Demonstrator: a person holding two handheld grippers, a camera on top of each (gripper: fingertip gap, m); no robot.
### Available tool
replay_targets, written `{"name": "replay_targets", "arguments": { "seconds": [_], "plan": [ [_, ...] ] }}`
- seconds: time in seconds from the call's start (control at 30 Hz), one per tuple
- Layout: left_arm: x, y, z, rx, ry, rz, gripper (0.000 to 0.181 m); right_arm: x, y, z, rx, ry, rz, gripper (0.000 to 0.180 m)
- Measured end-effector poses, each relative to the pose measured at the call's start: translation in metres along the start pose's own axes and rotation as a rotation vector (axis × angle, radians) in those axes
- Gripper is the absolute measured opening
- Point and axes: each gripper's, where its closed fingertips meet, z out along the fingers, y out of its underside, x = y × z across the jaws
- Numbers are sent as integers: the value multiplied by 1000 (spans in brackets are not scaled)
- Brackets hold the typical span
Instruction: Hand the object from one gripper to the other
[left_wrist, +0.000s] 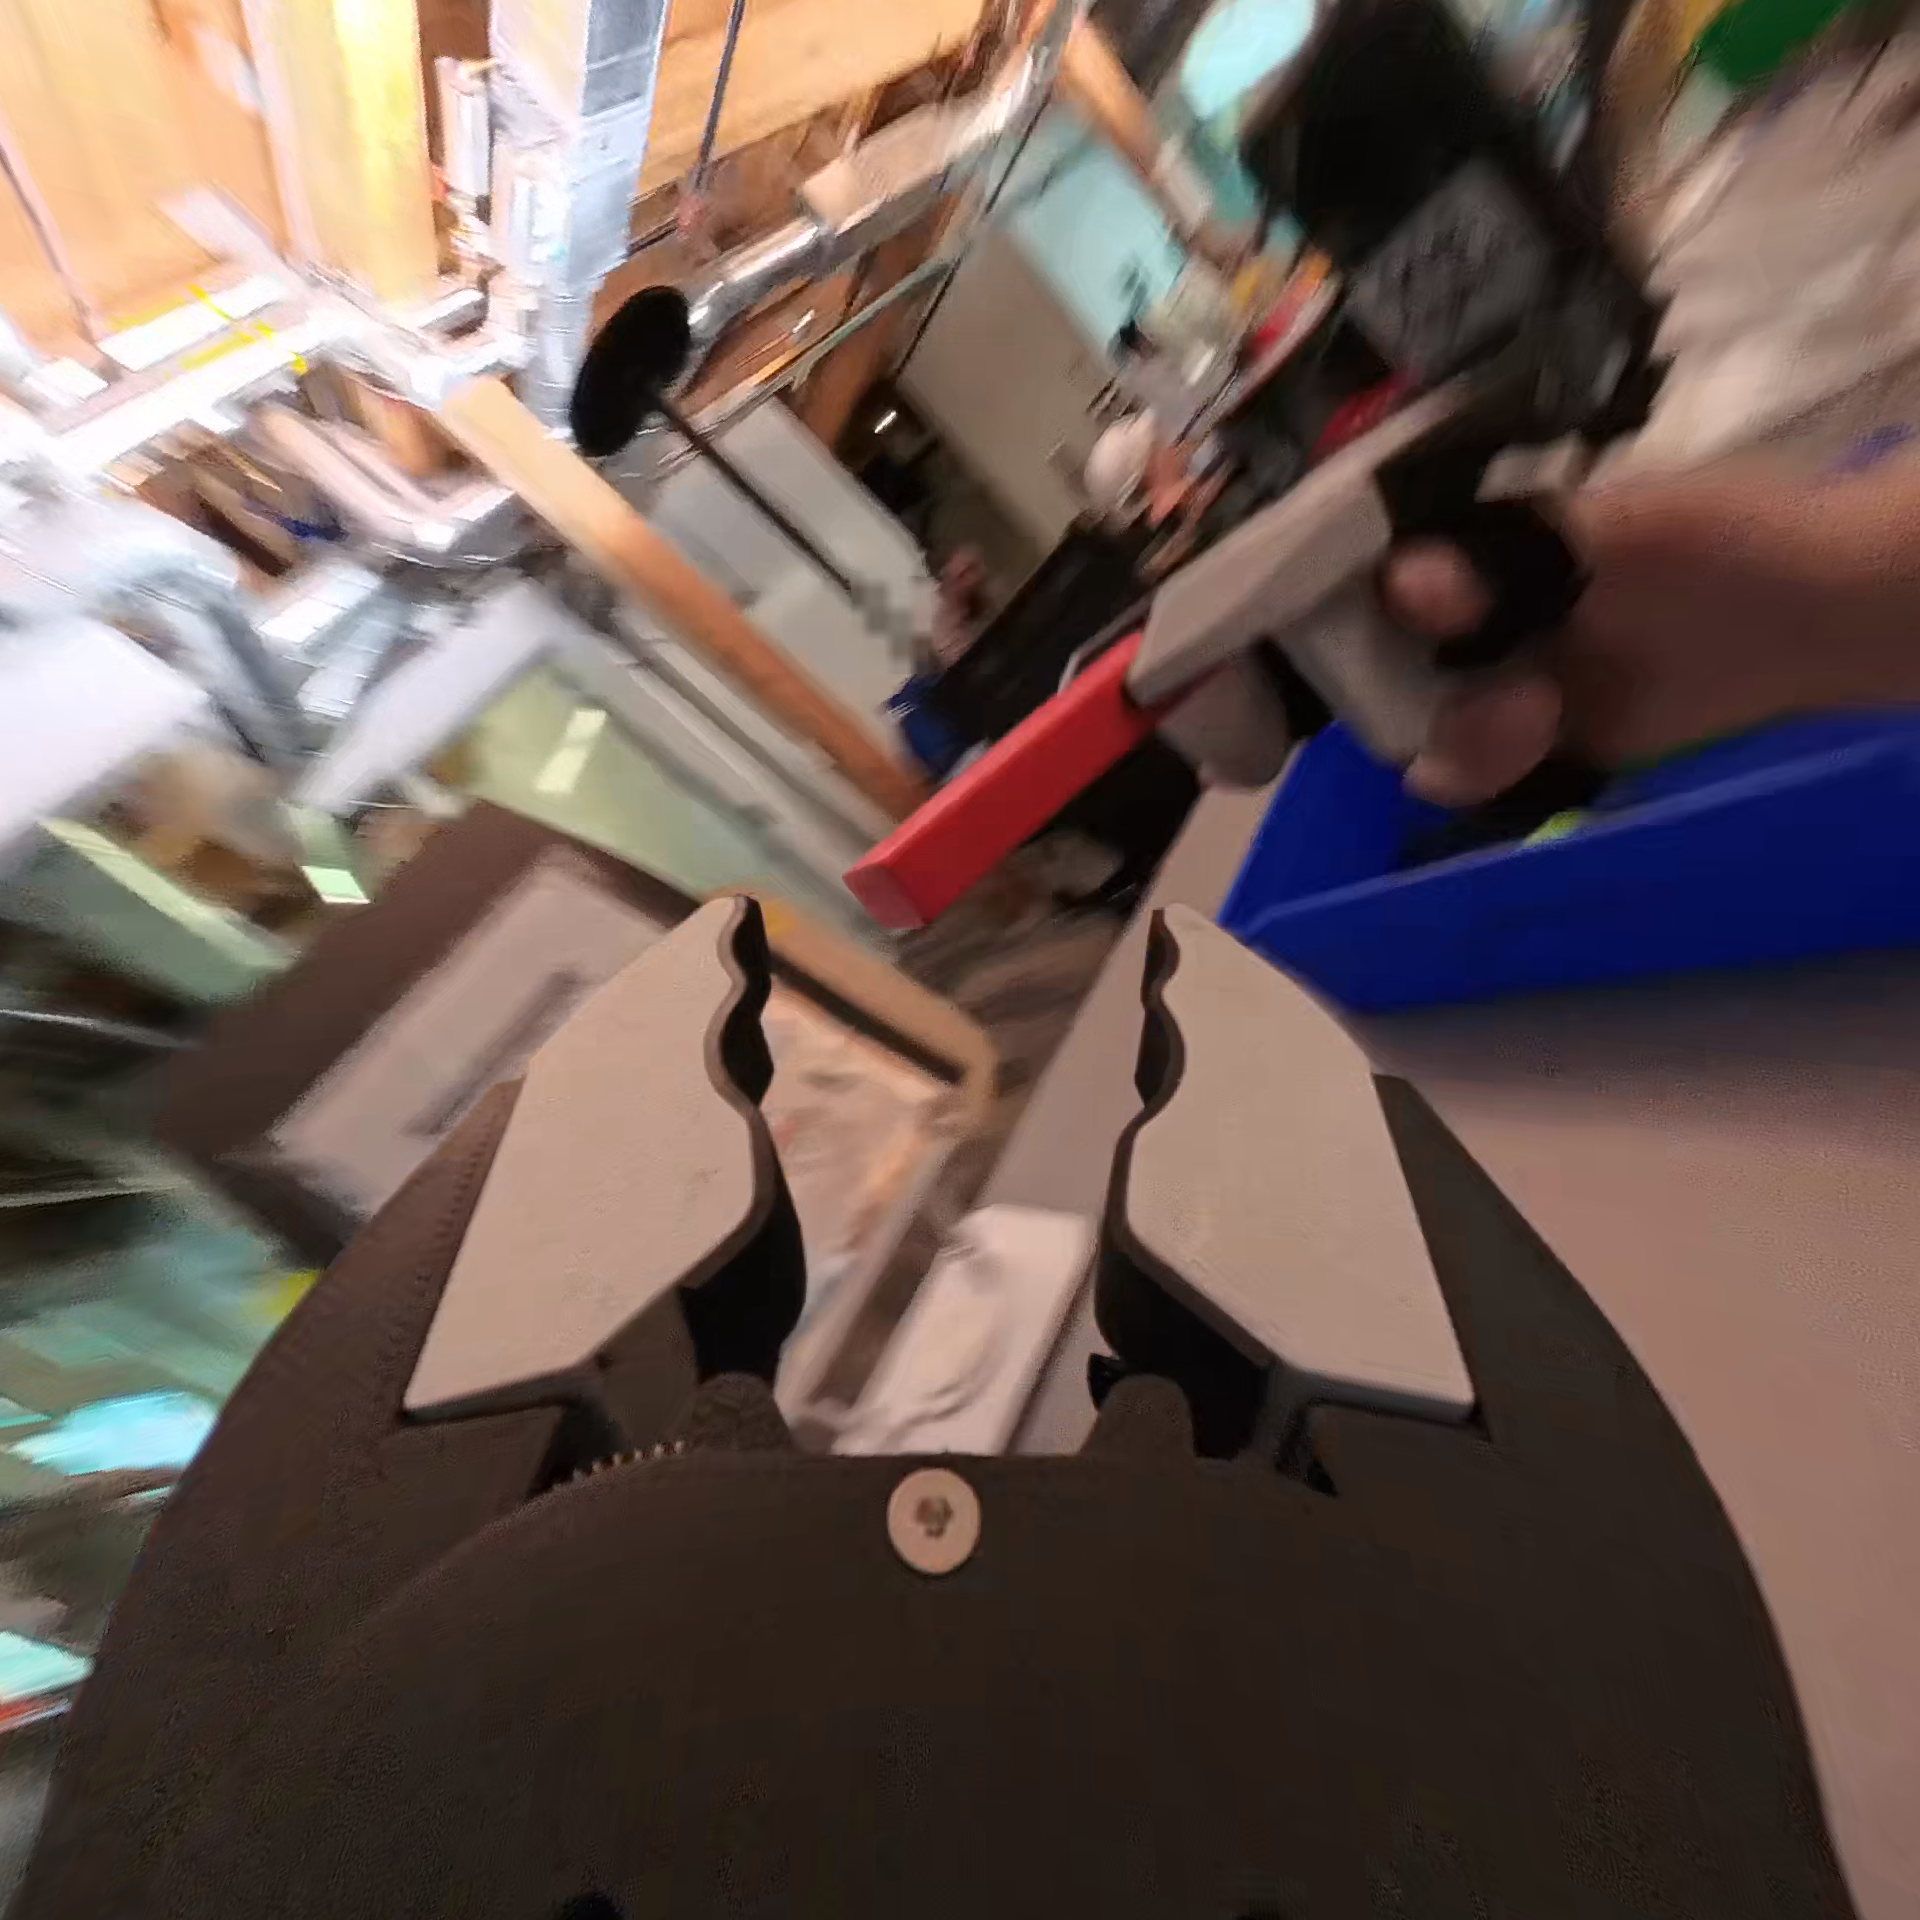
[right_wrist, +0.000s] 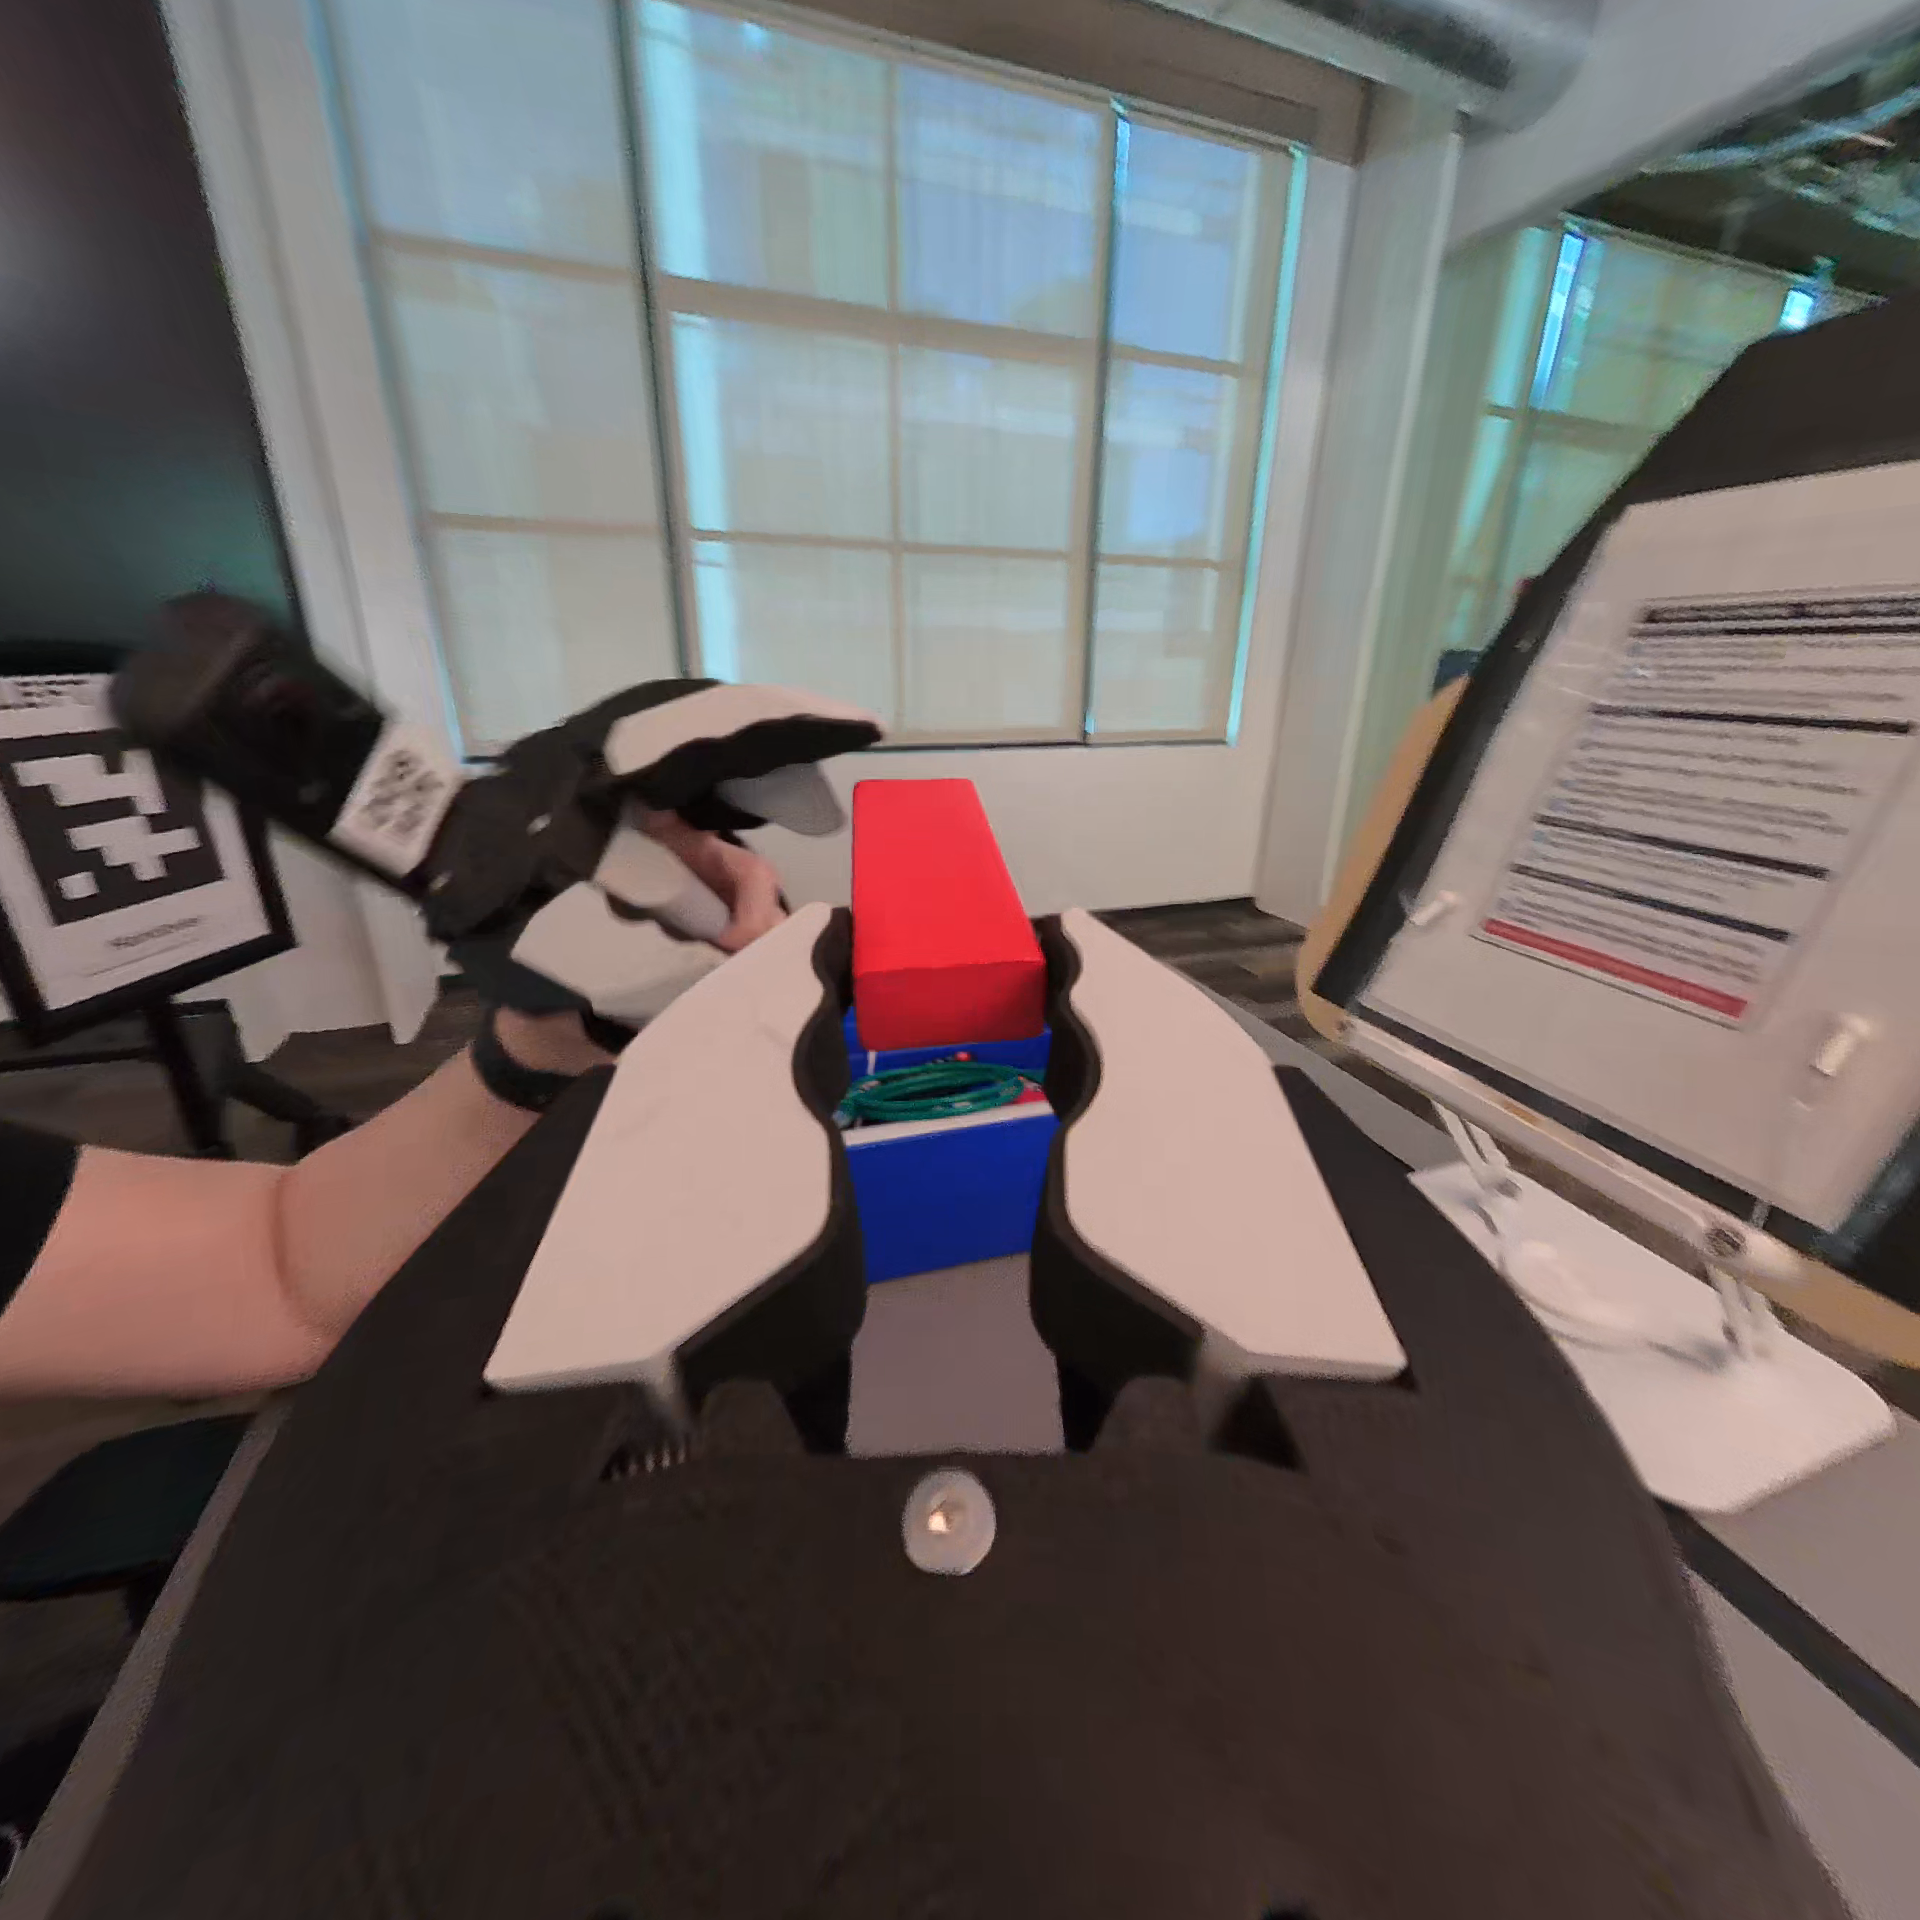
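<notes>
Left gripper (left_wrist: 951, 925) low centre of its view, fingers spread and empty, its surroundings smeared with blur. Up and to the right, the red block (left_wrist: 997, 795) pokes out from the right gripper (right_wrist: 945, 935), clamped by one end. Risk: a hurried left approach could clip the block's free end and twist it loose over the blue bin (left_wrist: 1621, 883).

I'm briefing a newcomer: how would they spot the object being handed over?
Find the blue bin on the grey table. Above it, the right tongs grip a red block, the only plain red bar there, long and square-ended.
</notes>
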Motion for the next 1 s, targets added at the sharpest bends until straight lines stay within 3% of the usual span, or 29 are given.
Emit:
{"name": "replay_targets", "arguments": {
  "seconds": [0.1, 0.23, 0.3, 0.5, 0.6, 0.7, 0.77, 0.87, 1.0],
  "plan": [
    [9, 1, 10, -81, -160, 318, 64, 7, 6, 4, -59, 102, 7, 35],
    [23, -5, 21, -80, -285, 515, 53, -2, 19, 16, -153, 156, -12, 35],
    [28, 1, 24, -102, -278, 535, 42, -8, 23, 20, -190, 175, -44, 35],
    [21, 16, 27, -176, -283, 498, 34, -20, 28, 25, -290, 231, -188, 35],
    [19, 18, 25, -182, -286, 528, 17, -23, 33, 26, -336, 251, -228, 35],
    [20, 17, 25, -176, -281, 523, 16, -25, 30, 27, -334, 261, -310, 35],
    [17, 12, 23, -152, -293, 505, 16, -34, 21, 26, -293, 210, -364, 35],
    [12, 6, 20, -99, -281, 375, 16, -47, -19, 13, -91, 154, -445, 43],
    [10, -7, 16, 5, -144, -31, 16, -60, -72, -25, 273, 88, -519, 41]
  ]
}}
